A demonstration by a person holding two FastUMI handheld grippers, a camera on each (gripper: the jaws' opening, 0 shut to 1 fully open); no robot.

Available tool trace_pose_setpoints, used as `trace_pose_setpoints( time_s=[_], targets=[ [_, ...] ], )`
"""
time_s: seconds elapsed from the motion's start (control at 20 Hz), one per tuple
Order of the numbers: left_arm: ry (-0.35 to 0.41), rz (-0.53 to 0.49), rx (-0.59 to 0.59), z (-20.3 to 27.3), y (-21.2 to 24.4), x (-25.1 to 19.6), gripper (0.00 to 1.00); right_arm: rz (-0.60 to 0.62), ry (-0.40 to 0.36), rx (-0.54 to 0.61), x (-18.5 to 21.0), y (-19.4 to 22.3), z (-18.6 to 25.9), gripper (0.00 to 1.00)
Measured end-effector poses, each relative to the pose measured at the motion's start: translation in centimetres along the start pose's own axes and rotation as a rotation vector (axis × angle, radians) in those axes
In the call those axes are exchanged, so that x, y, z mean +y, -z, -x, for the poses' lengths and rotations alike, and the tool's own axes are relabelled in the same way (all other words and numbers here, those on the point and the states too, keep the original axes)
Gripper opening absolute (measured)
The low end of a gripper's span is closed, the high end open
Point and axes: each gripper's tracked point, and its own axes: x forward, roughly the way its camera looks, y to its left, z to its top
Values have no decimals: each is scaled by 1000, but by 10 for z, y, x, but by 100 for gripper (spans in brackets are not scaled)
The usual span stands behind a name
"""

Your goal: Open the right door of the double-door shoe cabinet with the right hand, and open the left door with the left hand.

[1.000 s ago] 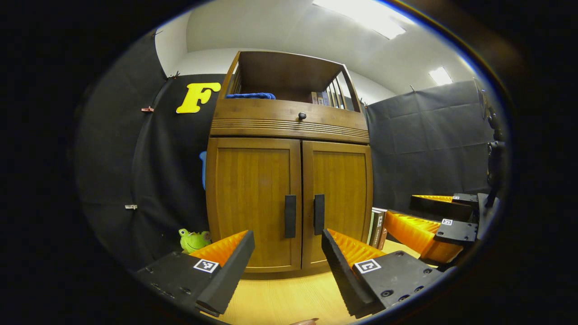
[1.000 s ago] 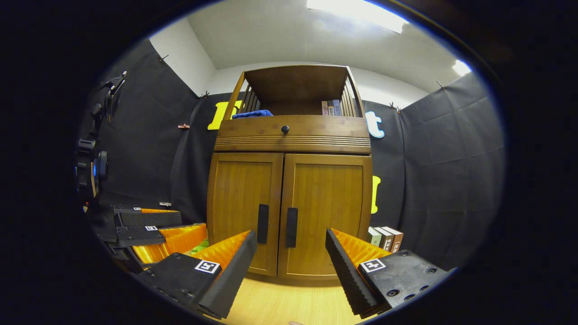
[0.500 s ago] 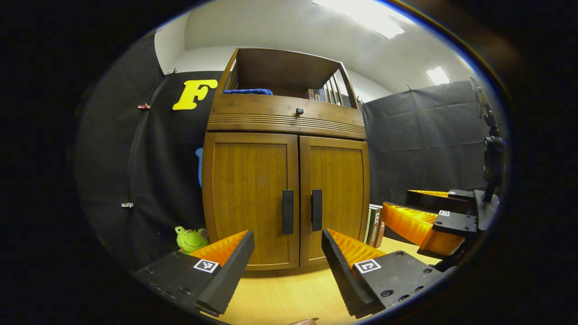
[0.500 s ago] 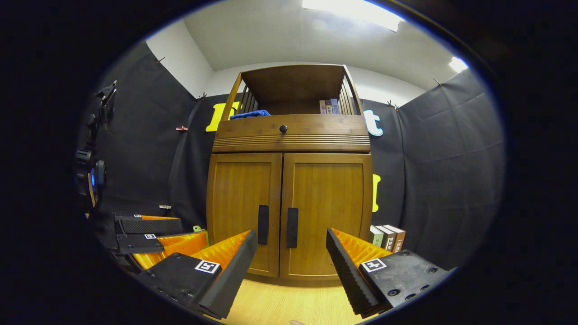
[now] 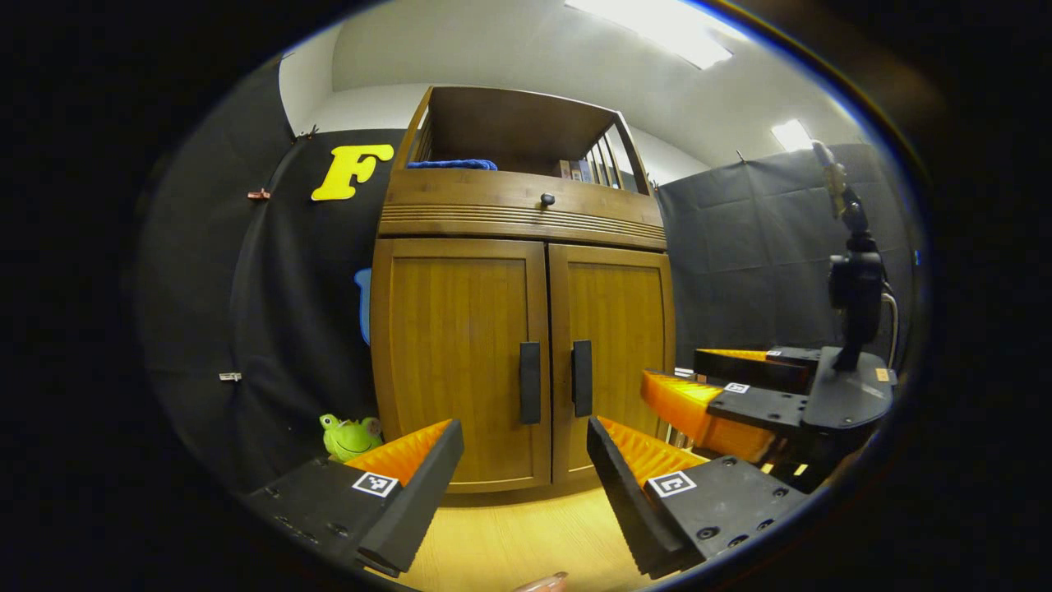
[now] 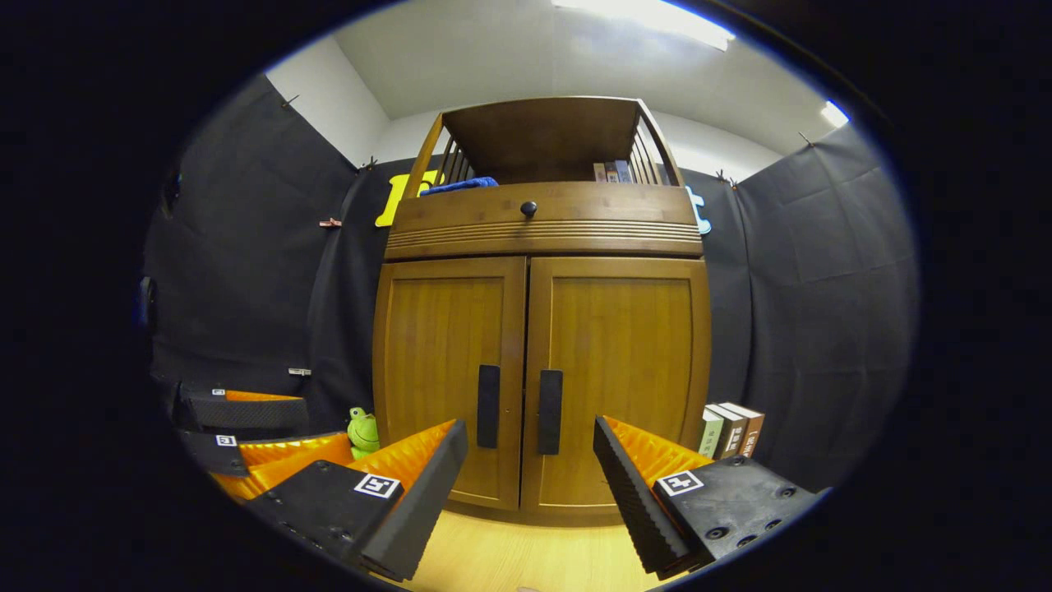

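Wooden shoe cabinet (image 6: 538,329) sits right in front of you, both doors flat shut: left door (image 6: 448,378) and right door (image 6: 616,378), two dark handles side by side at the seam, left handle (image 6: 488,406) and right handle (image 6: 550,400). Your open top shelf holds a blue cloth (image 6: 459,185) and a few books (image 6: 612,171), spine text too small to read. One knob (image 6: 528,209) on the drawer front below it. Three more books (image 6: 731,429) stand on the floor to the cabinet's right, and one green frog toy (image 5: 349,436) on its left. Your left gripper (image 5: 524,485) and right gripper (image 6: 530,489) both have fingers spread wide, holding nothing (neither is touching a handle yet)
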Motion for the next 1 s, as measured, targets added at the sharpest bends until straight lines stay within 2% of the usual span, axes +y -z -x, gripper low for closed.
trace_pose_setpoints(
  time_s=[0.05,0.2,0.35,0.4,0.45,0.5,0.6,0.75,0.95,1.0],
  targets=[
    [4,3,-2,0,1,2,94,5,8,3,-1,1,-9,97],
    [20,24,-23,-3,-3,7,92,17,30,-12,-4,6,-39,97],
    [-8,11,-9,-6,5,23,95,-4,31,-7,-5,20,-68,95],
    [-15,9,-5,-8,6,25,95,-12,32,-6,-3,24,-77,98],
    [-20,9,-3,-8,8,27,95,-18,35,-4,-4,28,-86,95],
    [-24,10,1,-8,10,29,95,-21,41,1,-8,34,-95,97],
    [-28,6,18,-8,18,34,95,-14,65,6,-16,42,-112,95],
    [-50,-11,44,-5,26,41,95,-20,112,-1,-32,50,-136,97],
    [-40,10,67,-2,38,43,94,-43,134,49,-37,72,-161,99],
    [-39,15,76,-1,41,44,94,-39,131,58,-35,77,-167,97]
  ],
)
